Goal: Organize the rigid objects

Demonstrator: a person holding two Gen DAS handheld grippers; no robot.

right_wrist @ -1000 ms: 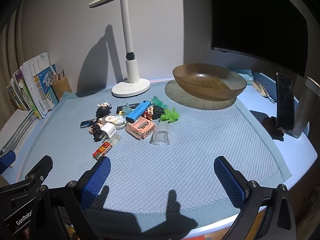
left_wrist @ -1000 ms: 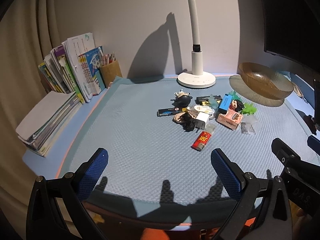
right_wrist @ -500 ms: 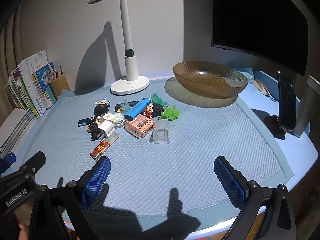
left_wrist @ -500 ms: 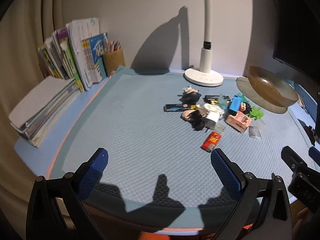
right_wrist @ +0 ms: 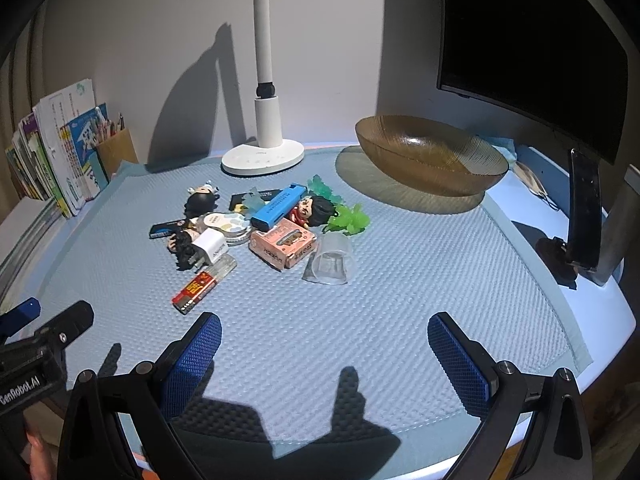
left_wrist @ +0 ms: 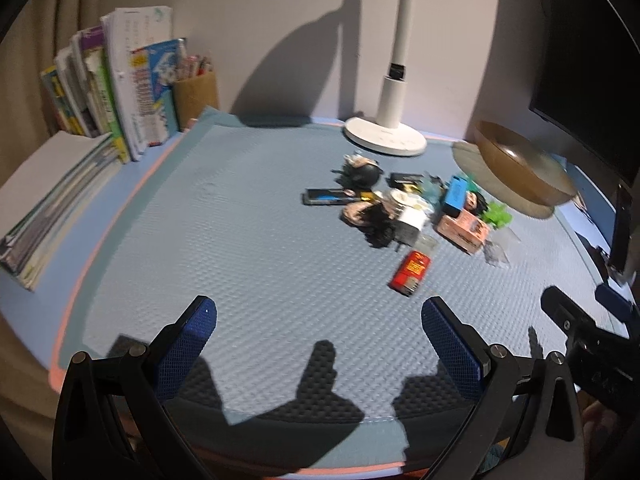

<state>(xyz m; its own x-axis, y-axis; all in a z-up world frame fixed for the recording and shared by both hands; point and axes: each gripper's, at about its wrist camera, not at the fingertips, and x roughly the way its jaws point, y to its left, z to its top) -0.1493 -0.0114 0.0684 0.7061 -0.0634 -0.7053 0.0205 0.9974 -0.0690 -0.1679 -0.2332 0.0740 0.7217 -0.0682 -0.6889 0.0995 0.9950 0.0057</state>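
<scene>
Two grippers with blue cross-hatched pads, left gripper (left_wrist: 319,322) and right gripper (right_wrist: 325,330), both spread wide and empty above the near edge of a dimpled blue foam mat (right_wrist: 380,320). At mid-mat, slightly left, one tight pile of small hard things: one red lighter (right_wrist: 198,286) nearest, one white plug cube (right_wrist: 211,245), one pink box (right_wrist: 282,243), one blue bar (right_wrist: 279,207), one clear plastic cup (right_wrist: 330,261) on its side, two dark-haired figurines. Far right, one ribbed amber glass bowl (right_wrist: 430,156); behind the pile, one white lamp (right_wrist: 264,120).
</scene>
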